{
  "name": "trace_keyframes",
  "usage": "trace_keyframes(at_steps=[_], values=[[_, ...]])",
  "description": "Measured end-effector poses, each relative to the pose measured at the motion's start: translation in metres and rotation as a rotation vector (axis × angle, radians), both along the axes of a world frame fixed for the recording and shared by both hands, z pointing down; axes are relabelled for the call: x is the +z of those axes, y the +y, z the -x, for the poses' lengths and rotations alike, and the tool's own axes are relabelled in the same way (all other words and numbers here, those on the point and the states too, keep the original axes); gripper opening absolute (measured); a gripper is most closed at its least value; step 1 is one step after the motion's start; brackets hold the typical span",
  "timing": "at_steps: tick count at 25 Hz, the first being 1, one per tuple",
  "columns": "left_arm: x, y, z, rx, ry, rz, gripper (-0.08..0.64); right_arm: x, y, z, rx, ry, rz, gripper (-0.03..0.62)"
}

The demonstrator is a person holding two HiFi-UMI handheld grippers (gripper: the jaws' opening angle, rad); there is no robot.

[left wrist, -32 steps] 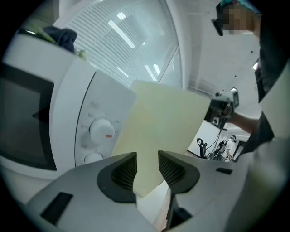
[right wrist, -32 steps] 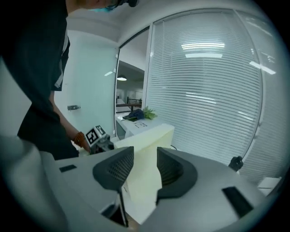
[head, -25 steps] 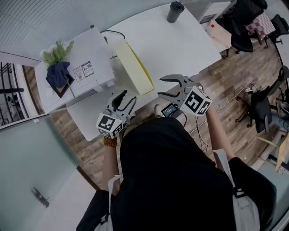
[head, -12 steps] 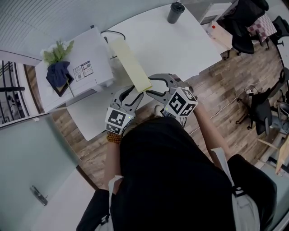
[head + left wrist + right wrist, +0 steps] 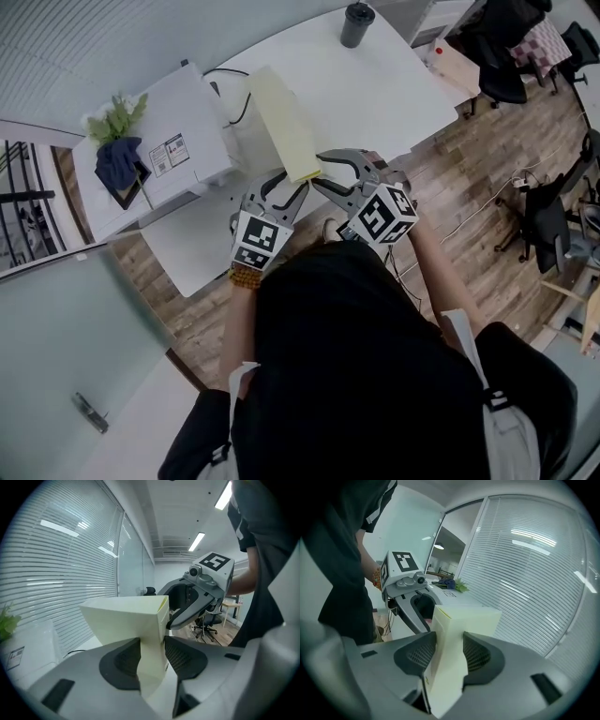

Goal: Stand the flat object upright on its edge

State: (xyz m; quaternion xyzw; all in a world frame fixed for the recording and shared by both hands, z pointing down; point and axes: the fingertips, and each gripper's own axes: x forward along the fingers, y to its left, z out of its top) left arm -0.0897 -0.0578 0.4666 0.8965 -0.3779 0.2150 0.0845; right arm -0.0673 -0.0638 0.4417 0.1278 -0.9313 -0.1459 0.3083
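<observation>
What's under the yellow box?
The white table lies under the yellow box. The box hides its own bottom edge, so I can't tell if it rests on the table or is lifted.

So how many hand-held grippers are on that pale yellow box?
2. The left hand-held gripper grips the pale yellow box at its near end from the left, the right hand-held gripper from the right; both pairs of jaws have just been closing on it.
</observation>
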Motion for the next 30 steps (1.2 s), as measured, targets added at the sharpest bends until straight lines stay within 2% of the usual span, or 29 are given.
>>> trace_keyframes(at_steps=[4,10,21,24,30], values=[[-0.001,0.000,-0.027,0.071,-0.059,-0.012,0.167,0.007,0.001,-0.032,0.076,-0.026,0.041,0.176],[0.003,-0.006,-0.053,0.080,0.045,0.008,0.166,0.012,-0.008,-0.057,0.159,-0.040,0.083,0.181],[0.006,-0.047,-0.054,0.028,0.087,0.067,0.159,0.013,-0.047,-0.059,0.186,-0.035,0.087,0.181],[0.006,-0.061,-0.055,-0.008,0.073,0.103,0.157,0.013,-0.061,-0.059,0.198,-0.039,0.082,0.181],[0.009,-0.087,-0.049,-0.042,0.068,0.121,0.152,0.016,-0.087,-0.050,0.203,-0.052,0.080,0.181]])
